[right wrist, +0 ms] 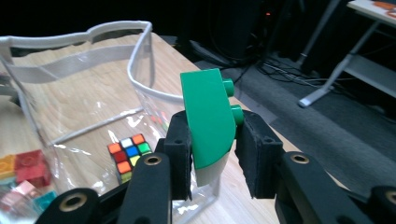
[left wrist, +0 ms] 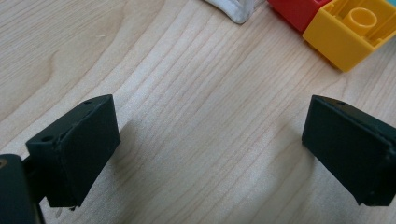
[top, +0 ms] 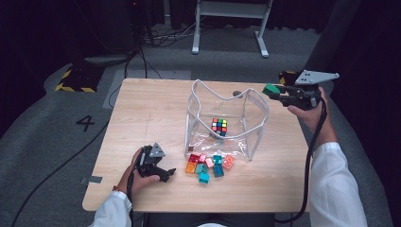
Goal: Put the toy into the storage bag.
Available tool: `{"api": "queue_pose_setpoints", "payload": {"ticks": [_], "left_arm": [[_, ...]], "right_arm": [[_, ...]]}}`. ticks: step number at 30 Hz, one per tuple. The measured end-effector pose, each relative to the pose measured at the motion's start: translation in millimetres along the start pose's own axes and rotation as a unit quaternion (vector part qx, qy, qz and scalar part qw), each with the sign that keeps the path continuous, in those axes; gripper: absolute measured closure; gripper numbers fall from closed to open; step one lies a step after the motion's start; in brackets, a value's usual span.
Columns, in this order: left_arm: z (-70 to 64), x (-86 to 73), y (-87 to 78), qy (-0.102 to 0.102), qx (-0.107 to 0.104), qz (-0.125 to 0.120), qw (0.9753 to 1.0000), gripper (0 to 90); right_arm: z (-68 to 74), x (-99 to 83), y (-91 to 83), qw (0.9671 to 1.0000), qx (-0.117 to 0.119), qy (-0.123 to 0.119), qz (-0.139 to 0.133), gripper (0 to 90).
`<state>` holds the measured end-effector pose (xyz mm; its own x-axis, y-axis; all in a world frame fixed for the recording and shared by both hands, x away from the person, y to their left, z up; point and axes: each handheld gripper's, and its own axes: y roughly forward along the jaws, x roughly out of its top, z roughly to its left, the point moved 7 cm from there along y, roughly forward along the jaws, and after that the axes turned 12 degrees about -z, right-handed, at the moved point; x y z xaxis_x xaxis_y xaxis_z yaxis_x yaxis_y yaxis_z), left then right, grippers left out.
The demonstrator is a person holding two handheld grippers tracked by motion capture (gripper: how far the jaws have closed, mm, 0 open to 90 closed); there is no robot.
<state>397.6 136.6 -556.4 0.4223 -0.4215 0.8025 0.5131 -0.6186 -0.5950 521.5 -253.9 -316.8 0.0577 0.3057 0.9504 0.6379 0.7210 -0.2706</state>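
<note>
I hold the green block [right wrist: 208, 116] clamped between the jaws of the right gripper [top: 278, 93], raised off the table just outside the right rim of the clear bag [top: 255, 124]. The block's studs point away from the bag, and its curved face stands above the black pads, so most of it shows and it can drop cleanly once the jaws part. I judge the carry into the bag to be the step in hand: the block is beside the opening, not yet over it.

The bag stands open near the middle of the table [top: 142, 113], its white-trimmed rim held up in a loop; a colour cube [top: 219, 126] lies on its floor. Open room lies inside the loop, around the cube. The rim's right wall is the edge I must clear.

The left gripper [top: 163, 172] rests low near the table's near-left part, jaws spread wide with nothing between them, only bare wood. It faces the loose bricks [top: 208, 165] heaped against the bag's near wall; a yellow brick [left wrist: 348, 32] and a red brick [left wrist: 296, 9] lie just ahead of it, apart from both jaws. The table's far-left quarter is bare and free for moving.
</note>
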Motion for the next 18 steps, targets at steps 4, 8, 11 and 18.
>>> {"api": "queue_pose_setpoints", "payload": {"ticks": [4,8,11,18], "left_arm": [[0.0,0.0,0.0,0.000,0.000,0.000,1.0000,4.2],[0.0,0.0,0.0,0.000,0.000,0.000,1.0000,4.2],[0.0,0.0,0.0,0.000,0.000,0.000,1.0000,4.2],[0.1,0.0,-0.1,0.000,0.000,0.000,1.0000,4.2]], "right_arm": [[7.4,2.1,13.7,0.9998,0.019,0.003,0.000,67.1],[15.2,1.2,28.2,0.9992,0.037,-0.007,0.012,67.1],[23.3,0.7,39.1,0.9981,0.056,-0.010,0.021,67.1],[41.5,-1.5,61.2,0.9926,0.097,-0.042,0.059,67.1]]}}
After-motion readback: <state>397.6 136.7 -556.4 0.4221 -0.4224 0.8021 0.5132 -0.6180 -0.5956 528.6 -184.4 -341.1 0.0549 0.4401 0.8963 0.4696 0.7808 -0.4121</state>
